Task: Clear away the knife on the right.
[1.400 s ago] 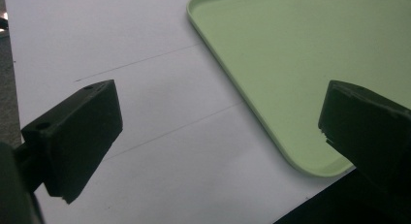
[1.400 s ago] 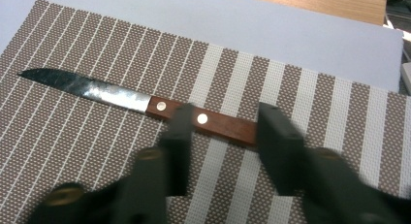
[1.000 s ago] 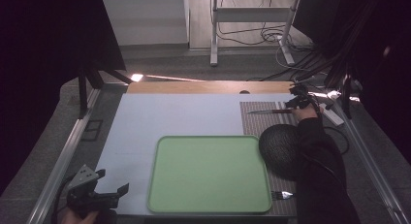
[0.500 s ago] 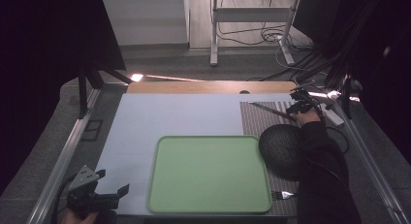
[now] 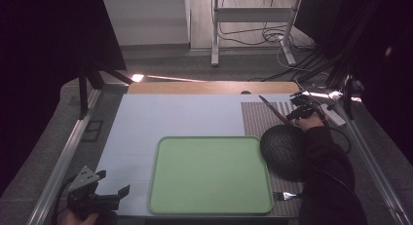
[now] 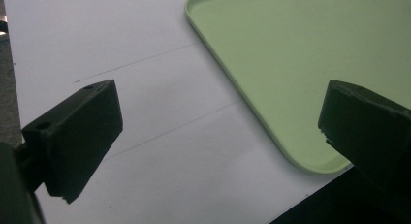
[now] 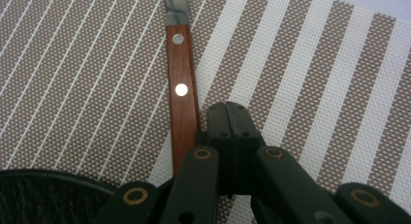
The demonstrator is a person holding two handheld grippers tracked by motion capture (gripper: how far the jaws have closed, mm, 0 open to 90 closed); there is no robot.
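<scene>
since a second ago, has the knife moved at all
Yes. In the high view the knife, held by the right gripper, has lifted off the striped placemat, and its blade now points toward the table's far edge.

Hand-held gripper (image 6: 218, 136): two black jaws rising from the bottom corners, standing wide apart, nothing between them.
Left jaw: blocky, two small holes on top, over the white sheet, well clear of the tray.
Right jaw: over the tray's near rim, partly covering it.
Tray (image 6: 310, 64): pale green, flat, raised rounded rim, bare inside.
White sheet (image 6: 145, 122): spread beside the tray and under it, two faint thin lines running slantwise toward the tray's edge.
Worktop edge: dark strip past the tray's near corner.
</scene>
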